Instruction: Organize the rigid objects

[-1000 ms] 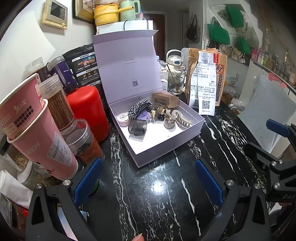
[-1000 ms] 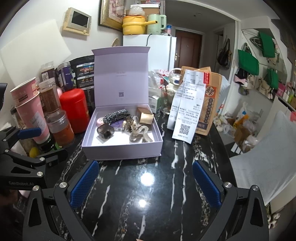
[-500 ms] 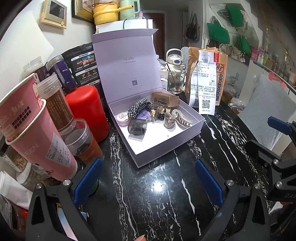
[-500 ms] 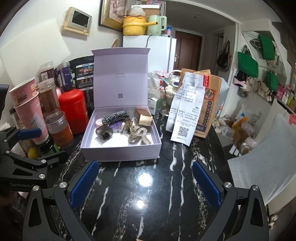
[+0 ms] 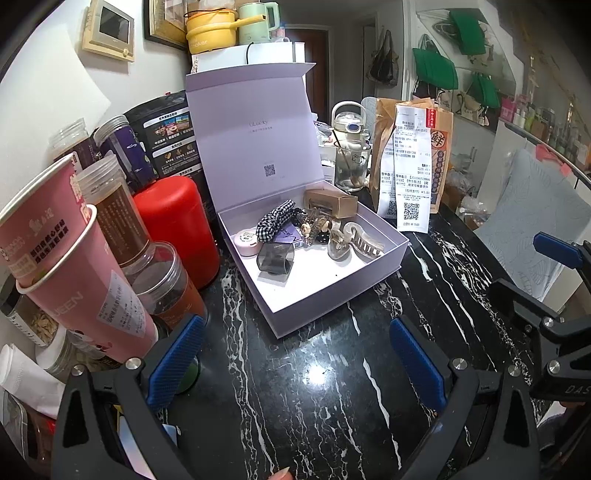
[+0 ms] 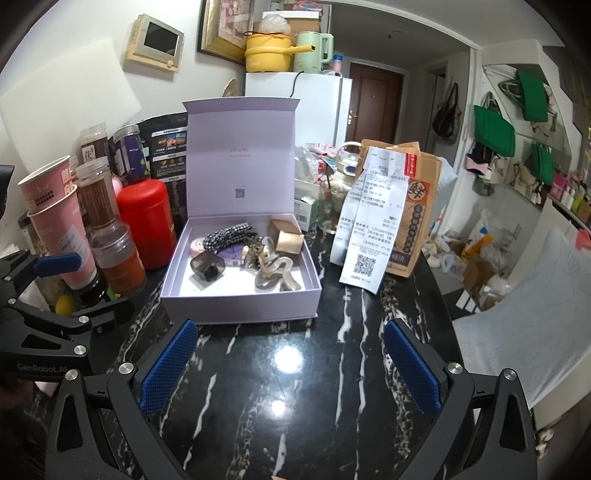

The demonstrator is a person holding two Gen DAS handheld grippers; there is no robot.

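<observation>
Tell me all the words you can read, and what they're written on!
"GenRobot.AI": on the left gripper, seen from the right wrist.
"UEEN", start cut off: on the pink cup.
"cooker": on the yellow pot.
"鲜": on the brown bag.
Lilac box lid: faint logo, too blurred to read.
Receipt, black pouch, jars: print too small.

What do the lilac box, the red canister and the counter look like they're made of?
Lilac box: apparently rigid matte paperboard; crisp folded edges, no glare. Red canister: probably plastic or coated metal; smooth, soft sheen. Counter: polished black stone or a stone look-alike, white veins, mirror-like lamp reflections.
</observation>
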